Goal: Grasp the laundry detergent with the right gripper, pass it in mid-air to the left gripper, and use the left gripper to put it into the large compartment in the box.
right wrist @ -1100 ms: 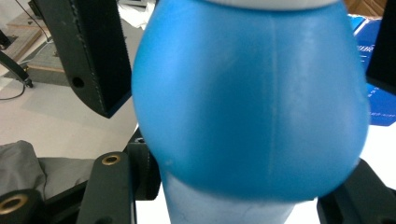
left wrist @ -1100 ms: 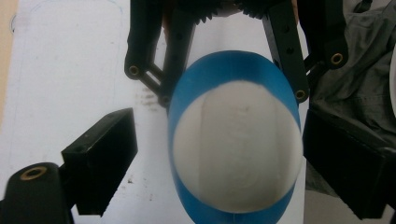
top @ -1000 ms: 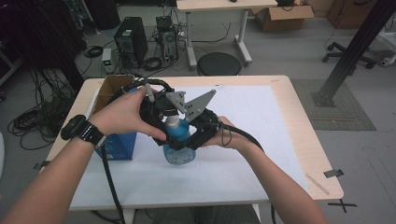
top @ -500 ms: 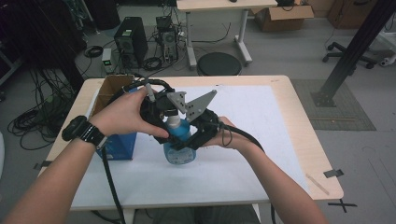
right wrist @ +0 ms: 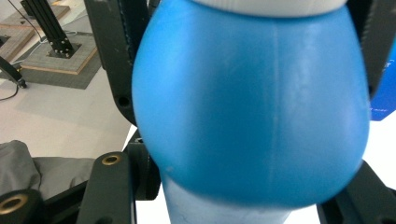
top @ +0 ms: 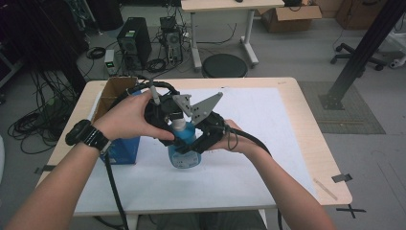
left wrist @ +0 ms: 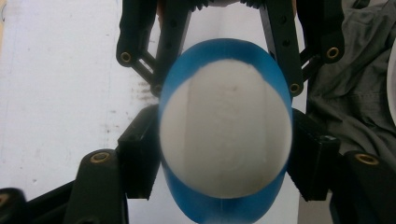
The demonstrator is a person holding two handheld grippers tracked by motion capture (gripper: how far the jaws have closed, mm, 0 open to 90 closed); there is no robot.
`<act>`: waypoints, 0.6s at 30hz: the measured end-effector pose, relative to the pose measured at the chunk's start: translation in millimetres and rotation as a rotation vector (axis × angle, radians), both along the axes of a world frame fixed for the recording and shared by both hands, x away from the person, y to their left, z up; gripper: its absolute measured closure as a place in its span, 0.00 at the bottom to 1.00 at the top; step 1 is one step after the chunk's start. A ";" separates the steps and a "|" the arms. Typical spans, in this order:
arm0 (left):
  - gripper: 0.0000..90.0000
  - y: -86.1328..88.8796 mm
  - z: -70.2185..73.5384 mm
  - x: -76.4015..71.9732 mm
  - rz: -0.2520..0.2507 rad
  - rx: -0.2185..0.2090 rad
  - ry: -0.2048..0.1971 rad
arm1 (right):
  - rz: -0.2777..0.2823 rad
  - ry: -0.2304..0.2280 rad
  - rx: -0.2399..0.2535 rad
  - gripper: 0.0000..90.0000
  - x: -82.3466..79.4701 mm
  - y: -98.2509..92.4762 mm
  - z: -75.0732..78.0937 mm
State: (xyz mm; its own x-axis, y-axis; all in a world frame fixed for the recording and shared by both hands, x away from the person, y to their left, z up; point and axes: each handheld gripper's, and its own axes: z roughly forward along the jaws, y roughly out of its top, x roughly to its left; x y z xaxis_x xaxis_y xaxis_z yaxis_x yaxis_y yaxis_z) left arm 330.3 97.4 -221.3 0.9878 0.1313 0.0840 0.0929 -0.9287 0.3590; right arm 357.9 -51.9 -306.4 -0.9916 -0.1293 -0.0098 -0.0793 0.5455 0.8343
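A rounded blue bottle with a white cap is clamped between the left gripper fingers and right gripper fingers.

A light wooden desk stands on a grey floor, most of its top covered by a white sheet. Behind it a round black stool sits before a second table with white legs. Two computer towers stand on the floor to the left among tangled black cables. A cardboard box rests at the far right. A black metal post rises from a mat, and an office chair base shows beyond. Black tape marks lie on the floor.
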 end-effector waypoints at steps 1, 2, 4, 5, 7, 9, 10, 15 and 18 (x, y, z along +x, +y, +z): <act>0.42 -0.2 0.1 0.2 0.005 0.002 0.004 | 0.000 -0.001 -0.001 0.48 0.1 -0.3 0.0; 0.42 -0.2 0.1 0.2 0.005 0.002 0.004 | 0.000 -0.001 -0.001 0.48 0.1 -0.3 0.0; 0.42 -0.6 -0.3 0.2 0.005 0.006 0.005 | 0.001 0.000 -0.003 0.48 0.0 -0.4 -0.2; 0.42 -0.9 -0.5 0.3 0.006 0.008 0.006 | 0.000 -0.003 -0.006 0.48 -0.2 -0.3 -0.3; 0.42 -1.6 -0.8 0.6 0.009 0.016 0.005 | -0.001 -0.007 -0.010 0.48 0.1 -0.3 -1.0; 0.42 -2.5 -0.8 0.6 0.014 0.018 0.007 | -0.001 -0.006 -0.010 0.48 0.1 -0.4 -1.2; 0.42 -2.8 -0.7 0.7 0.015 0.017 0.007 | -0.001 -0.002 -0.008 0.48 0.4 -1.1 -1.5; 0.42 -3.4 0.2 1.7 0.027 0.014 0.024 | 0.003 0.016 -0.003 0.46 1.7 -1.3 -2.3; 0.42 -3.3 3.5 3.6 0.048 0.021 0.045 | -0.051 0.026 0.005 0.16 4.8 -3.0 -3.5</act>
